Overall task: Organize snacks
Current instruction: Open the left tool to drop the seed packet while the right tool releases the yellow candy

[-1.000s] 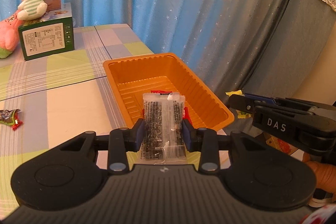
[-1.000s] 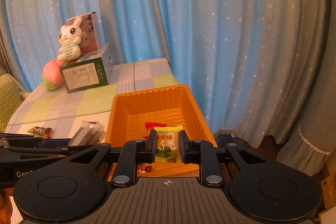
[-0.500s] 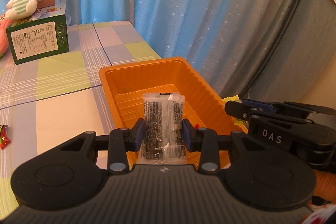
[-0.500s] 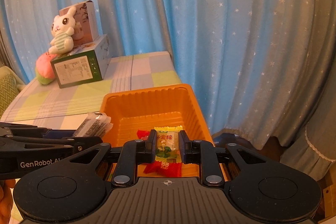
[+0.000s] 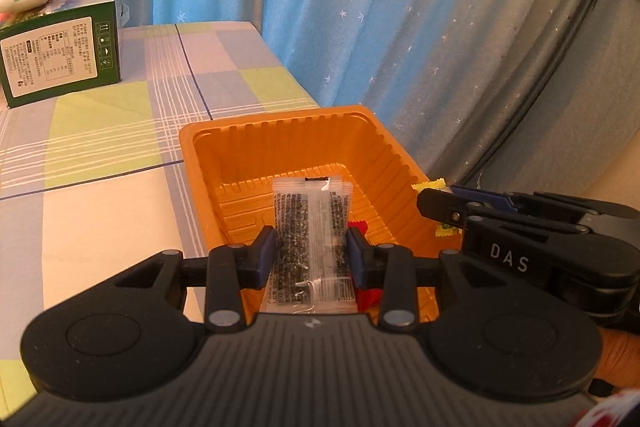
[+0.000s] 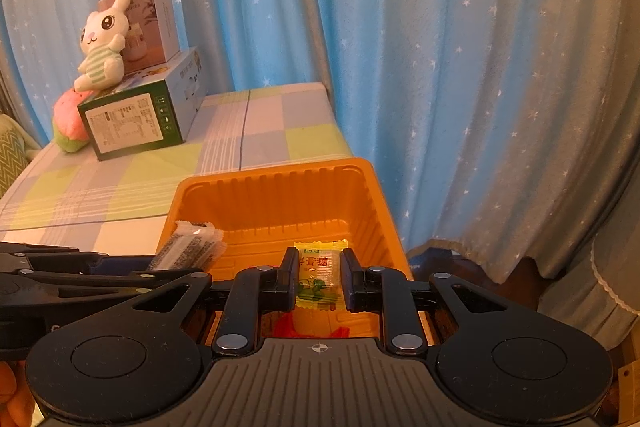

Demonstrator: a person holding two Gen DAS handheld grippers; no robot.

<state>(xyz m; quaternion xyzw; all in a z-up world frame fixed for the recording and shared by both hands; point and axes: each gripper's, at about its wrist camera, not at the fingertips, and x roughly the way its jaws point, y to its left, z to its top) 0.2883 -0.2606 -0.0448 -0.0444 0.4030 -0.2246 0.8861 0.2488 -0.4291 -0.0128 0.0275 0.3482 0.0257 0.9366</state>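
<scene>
1. Pinched by the left claw (image 5: pixel 311 259), 1 clear snack pack (image 5: pixel 310 247) is held over the orange tray (image 5: pixel 280 131).
2. 1 yellow candy (image 6: pixel 320 277) is squeezed by the right claw (image 6: pixel 319 277), at the tray's 6 o'clock end.

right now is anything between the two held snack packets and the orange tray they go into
Nothing visible does. The left gripper holds the clear black-printed packet and the right gripper holds the yellow candy, both over the open orange tray. Only a red wrapper lies inside.
</scene>
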